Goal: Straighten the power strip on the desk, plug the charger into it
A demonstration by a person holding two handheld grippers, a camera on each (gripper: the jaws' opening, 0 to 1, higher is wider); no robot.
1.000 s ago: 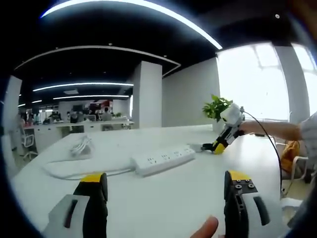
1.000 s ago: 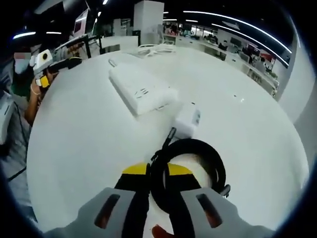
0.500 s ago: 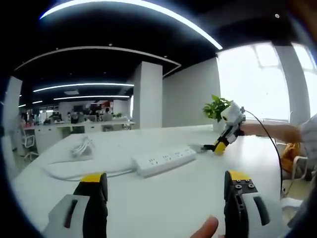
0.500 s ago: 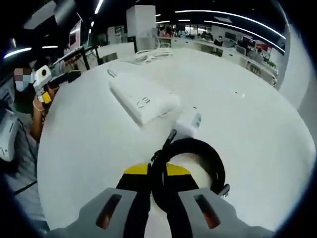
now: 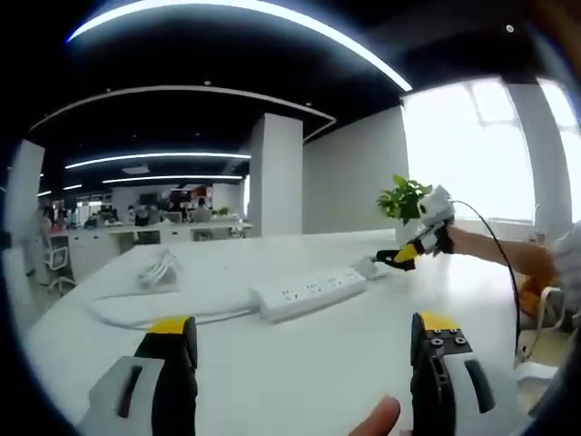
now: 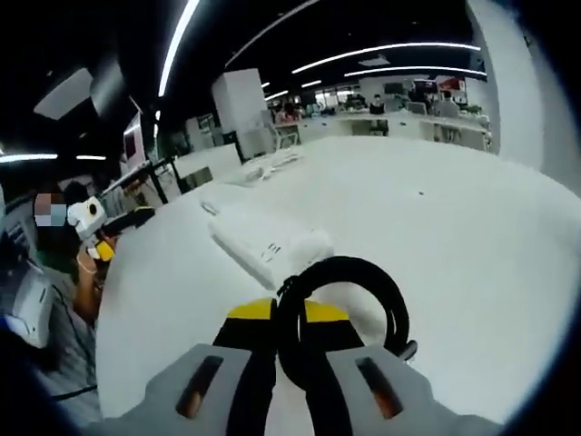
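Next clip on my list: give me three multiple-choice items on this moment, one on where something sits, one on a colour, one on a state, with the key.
1. Where does the power strip lie?
A. flat on the white desk
B. on the floor
C. held in the left tongs

2. What colour is the coiled cable of the charger?
A. white
B. black
C. red

3. How do the left tongs stand?
A. shut on the power strip
B. shut on a plant
C. open, holding nothing

Key: 1 A, the left gripper view shows the strip flat on the desk, beyond the left tongs. 2 B, the right gripper view shows a black loop pinched in the right tongs. 3 C, the two yellow-tipped jaws stand wide apart with bare desk between them.
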